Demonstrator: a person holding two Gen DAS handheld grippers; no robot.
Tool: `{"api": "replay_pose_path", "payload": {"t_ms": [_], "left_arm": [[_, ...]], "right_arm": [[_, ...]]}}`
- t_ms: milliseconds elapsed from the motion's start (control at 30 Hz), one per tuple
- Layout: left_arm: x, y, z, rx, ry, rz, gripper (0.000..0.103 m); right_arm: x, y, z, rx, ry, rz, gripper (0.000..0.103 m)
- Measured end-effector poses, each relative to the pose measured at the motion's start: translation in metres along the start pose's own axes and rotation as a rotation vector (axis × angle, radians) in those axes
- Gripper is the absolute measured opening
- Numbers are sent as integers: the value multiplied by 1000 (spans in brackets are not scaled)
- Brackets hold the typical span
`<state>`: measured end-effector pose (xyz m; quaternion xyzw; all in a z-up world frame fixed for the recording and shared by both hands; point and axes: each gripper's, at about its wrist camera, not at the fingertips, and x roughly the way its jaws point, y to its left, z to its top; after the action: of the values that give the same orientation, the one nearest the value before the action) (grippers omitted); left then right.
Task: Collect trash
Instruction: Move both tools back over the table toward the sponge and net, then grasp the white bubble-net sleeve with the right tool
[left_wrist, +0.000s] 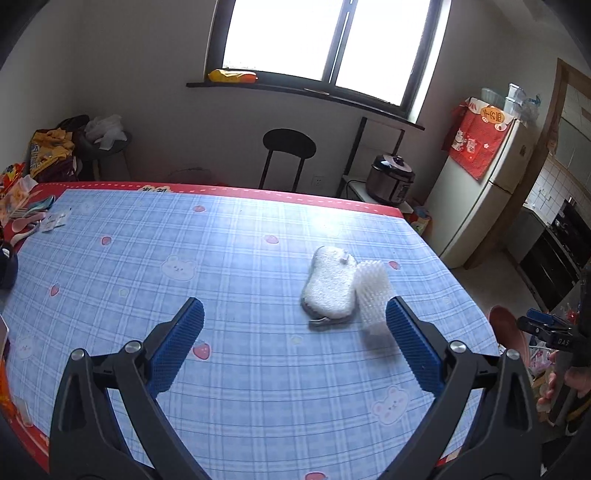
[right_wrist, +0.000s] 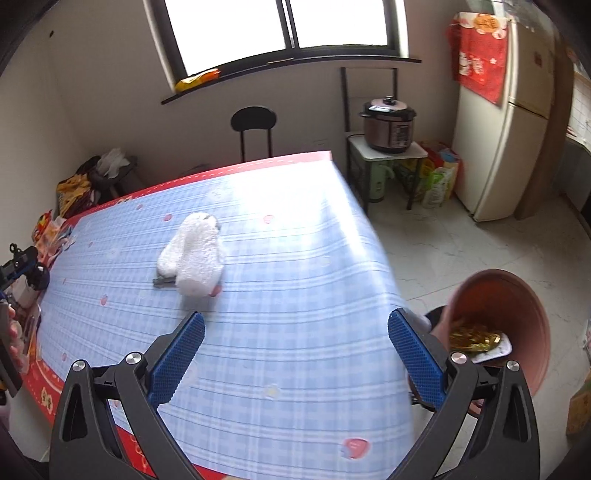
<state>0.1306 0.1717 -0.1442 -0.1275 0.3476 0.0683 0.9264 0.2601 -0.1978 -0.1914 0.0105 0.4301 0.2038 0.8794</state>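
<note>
A white fluffy sponge-like pad (left_wrist: 329, 285) lies on the blue checked tablecloth (left_wrist: 221, 258), with a white foam net sleeve (left_wrist: 372, 295) beside it on its right. My left gripper (left_wrist: 294, 314) is open and empty above the table, just short of both. In the right wrist view the pad (right_wrist: 195, 258) lies ahead and left of my right gripper (right_wrist: 296, 321), which is open and empty over the table's right edge. A brown trash bin (right_wrist: 506, 321) stands on the floor to the right, holding a yellow wrapper (right_wrist: 472, 334) and a white tray.
Snack packets and small wrappers (left_wrist: 22, 206) lie at the table's far left. A black chair (left_wrist: 288, 155) stands behind the table. A rice cooker (right_wrist: 388, 123) sits on a side table, and a fridge (right_wrist: 506, 118) stands at the right.
</note>
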Motion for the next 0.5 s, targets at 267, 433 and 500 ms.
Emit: {"api": "replay_pose_path", "payload": {"t_ms": [267,433,500], "left_arm": [[40,59,-9,-41,43,-8,97],[62,76,-16,-37,82,-29,97],[70,77,-17,-24,96,-39,97]], "right_arm": [[119,94,38,-104,98,43,79],[173,116,48,-100,153,10,72],[186,120,47,-94,166,-7,69]]}}
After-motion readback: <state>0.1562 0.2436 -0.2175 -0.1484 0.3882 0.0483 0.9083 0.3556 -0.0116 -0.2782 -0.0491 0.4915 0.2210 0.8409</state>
